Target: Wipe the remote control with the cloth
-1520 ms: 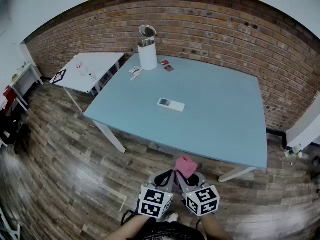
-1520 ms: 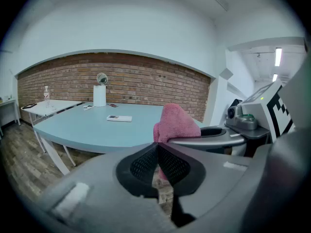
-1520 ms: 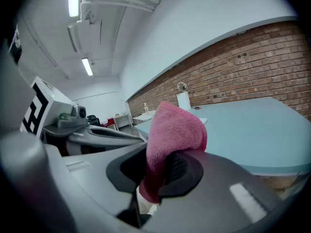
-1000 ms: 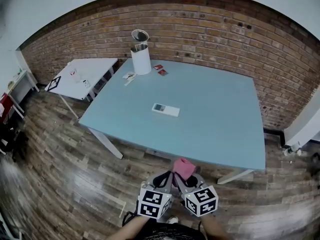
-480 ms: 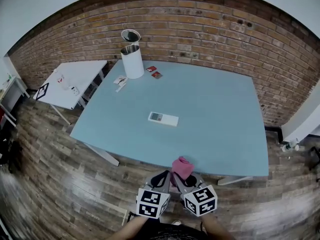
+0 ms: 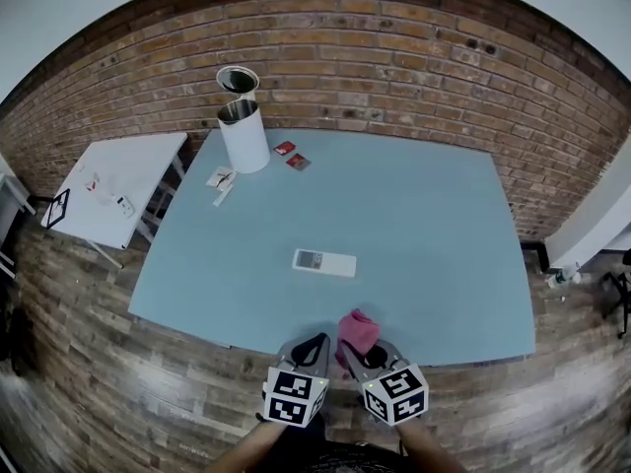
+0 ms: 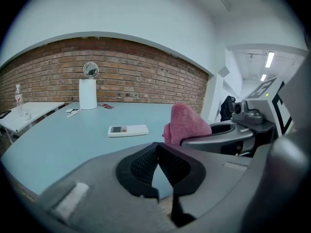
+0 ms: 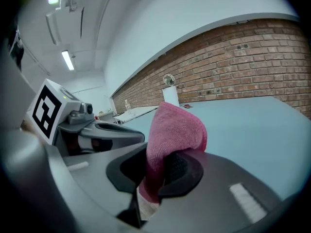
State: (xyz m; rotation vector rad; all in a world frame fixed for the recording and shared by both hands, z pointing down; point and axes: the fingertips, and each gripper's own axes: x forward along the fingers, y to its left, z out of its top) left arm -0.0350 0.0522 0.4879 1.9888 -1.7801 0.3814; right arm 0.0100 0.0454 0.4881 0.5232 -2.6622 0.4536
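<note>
L hand-held gripper [image 6: 313,347] is closed w/ nothing btwn its jaws. It sits just beside R hand-held gripper [image 6: 361,351], both at the near edge of the light-blue tabletop [image 6: 444,235]. R jaws are clamped on a folded pink cloth [image 6: 356,330], which sticks up past the jaw tips over that near edge. White remote control [image 6: 323,261] lies flat approx mid-tabletop, display end left, well apart from the cloth. White bin [image 6: 243,134], lid up, stands at the far-left corner, w/ two red cards [image 6: 291,156] near it.
</note>
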